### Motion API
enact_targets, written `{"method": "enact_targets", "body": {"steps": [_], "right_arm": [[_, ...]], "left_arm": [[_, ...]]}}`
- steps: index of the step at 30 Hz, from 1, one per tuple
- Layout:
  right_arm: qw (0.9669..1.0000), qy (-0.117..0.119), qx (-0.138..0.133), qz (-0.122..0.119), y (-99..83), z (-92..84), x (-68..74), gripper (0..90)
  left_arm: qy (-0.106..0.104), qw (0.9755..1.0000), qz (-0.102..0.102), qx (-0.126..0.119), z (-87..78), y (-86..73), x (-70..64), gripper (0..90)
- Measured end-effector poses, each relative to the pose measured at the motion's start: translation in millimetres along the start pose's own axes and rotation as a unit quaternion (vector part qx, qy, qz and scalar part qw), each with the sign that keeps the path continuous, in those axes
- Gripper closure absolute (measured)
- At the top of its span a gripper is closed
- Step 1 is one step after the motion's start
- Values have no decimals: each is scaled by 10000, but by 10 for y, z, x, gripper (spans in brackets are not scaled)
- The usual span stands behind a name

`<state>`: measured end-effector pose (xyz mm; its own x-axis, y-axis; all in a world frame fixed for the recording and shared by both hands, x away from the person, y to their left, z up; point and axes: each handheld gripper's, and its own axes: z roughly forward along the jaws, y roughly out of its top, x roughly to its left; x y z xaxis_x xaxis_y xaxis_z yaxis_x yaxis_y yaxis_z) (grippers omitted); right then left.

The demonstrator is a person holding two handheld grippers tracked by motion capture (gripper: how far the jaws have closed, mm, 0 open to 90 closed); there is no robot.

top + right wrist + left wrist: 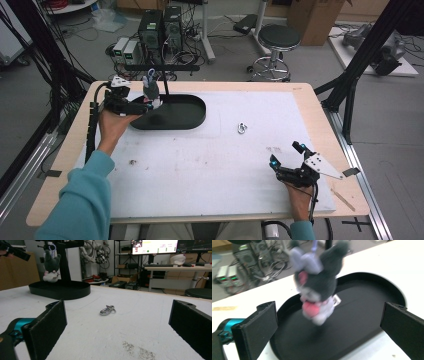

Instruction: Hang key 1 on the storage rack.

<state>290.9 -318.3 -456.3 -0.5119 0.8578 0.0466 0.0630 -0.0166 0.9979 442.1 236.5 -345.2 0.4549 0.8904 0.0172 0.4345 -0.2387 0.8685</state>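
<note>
- My left claw (148,104) sits in the upper left of the high view, at the near edge of the black oval tray (192,119). Its jaws stand wide apart and grip nothing.
- In the left gripper view the plush toy (317,287) hangs in the upper middle of the frame, between my jaws but clear of both pads, above the tray floor. It is blurred, so I judge it is swinging.
- The toy dangles by a pale loop (51,247) from the arm of the black stand (65,262), upper left of the right gripper view.
- I judge it light, soft and squashy, not fragile. The fuzzy body should grip well; I would pinch it across the middle, not the loop.
- My right claw (286,161) rests in the lower right of the high view, jaws wide and empty, pointing at a small metal clasp (107,310) lying mid-frame on the white mat (200,170).
</note>
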Motion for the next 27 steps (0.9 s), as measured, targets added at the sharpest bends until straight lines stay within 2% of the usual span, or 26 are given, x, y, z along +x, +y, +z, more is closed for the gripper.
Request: {"method": "enact_targets", "body": {"steps": [2, 4, 7, 11, 13, 16, 17, 19, 21, 25, 27], "right_arm": [[10000, 10, 11, -2, 1, 0, 4, 8], [10000, 6, 14, -24, 1, 1, 3, 8], [10000, -8, 25, -34, 1, 0, 4, 8], [10000, -20, 26, -27, 2, 3, 2, 8], [10000, -23, 20, -36, 2, 6, -1, 8], [10000, -31, 18, -26, 2, 6, 0, 8], [10000, -43, 17, -36, 2, 6, 0, 8], [10000, -49, 17, -45, 2, 7, 1, 8], [10000, -47, 18, -43, 2, 7, 0, 8], [10000, -44, 17, -30, 2, 6, 1, 8], [10000, -34, 16, -26, 2, 6, 0, 8]], "left_arm": [[-237, 9994, -70, -224, -67, -51, 13, 17], [-381, 9984, -15, -424, -145, -107, 12, 17], [-697, 9946, 50, -769, -292, -209, -27, 17], [-1082, 9865, 221, -1209, -496, -339, -123, 17], [-1298, 9804, 340, -1444, -586, -390, -182, 17], [-1564, 9723, 514, -1656, -672, -444, -274, 17], [-1667, 9700, 572, -1673, -692, -457, -302, 17], [-1813, 9677, 621, -1639, -714, -482, -365, 17], [-1972, 9636, 715, -1657, -742, -527, -423, 17], [-2165, 9546, 858, -1855, -811, -664, -500, 17], [-2231, 9511, 938, -1917, -848, -723, -523, 17]]}}
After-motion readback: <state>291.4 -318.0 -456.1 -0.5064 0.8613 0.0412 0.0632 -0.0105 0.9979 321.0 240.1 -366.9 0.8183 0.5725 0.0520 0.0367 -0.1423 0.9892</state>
